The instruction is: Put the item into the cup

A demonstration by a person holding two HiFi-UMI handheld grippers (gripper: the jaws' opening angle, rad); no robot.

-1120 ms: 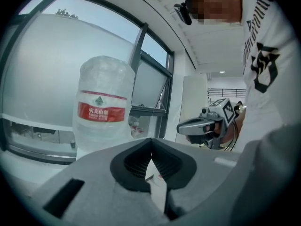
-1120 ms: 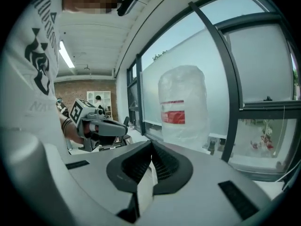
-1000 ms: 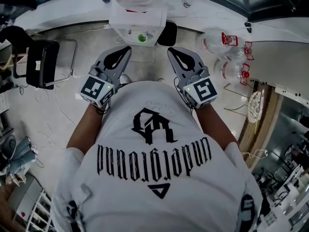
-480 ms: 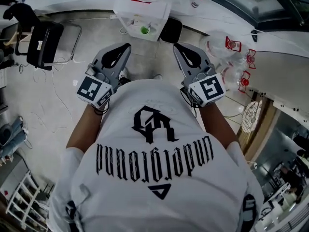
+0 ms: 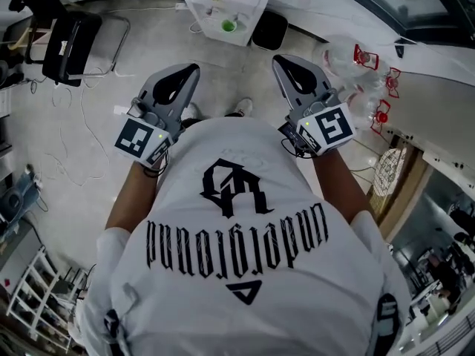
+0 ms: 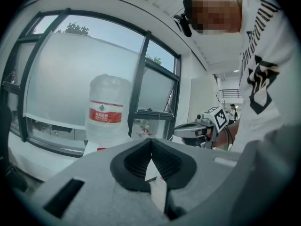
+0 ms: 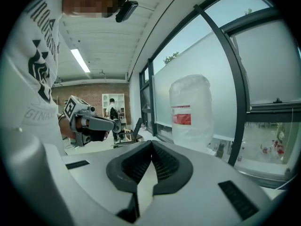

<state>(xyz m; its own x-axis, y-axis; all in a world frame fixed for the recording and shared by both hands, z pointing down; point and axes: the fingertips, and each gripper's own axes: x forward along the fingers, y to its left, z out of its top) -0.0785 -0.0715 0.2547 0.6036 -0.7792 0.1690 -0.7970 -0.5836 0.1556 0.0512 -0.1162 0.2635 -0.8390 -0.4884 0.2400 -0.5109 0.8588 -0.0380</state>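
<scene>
The jaws of my left gripper (image 6: 151,141) and of my right gripper (image 7: 151,143) are both closed, tip against tip, with nothing between them. I hold them above the floor (image 5: 111,87), well apart from the white surface (image 5: 249,12). A small green thing (image 5: 228,26) stands there, and I cannot tell if it is the cup.

Left tongs (image 5: 195,68), right tongs (image 5: 275,60): tips together
</scene>
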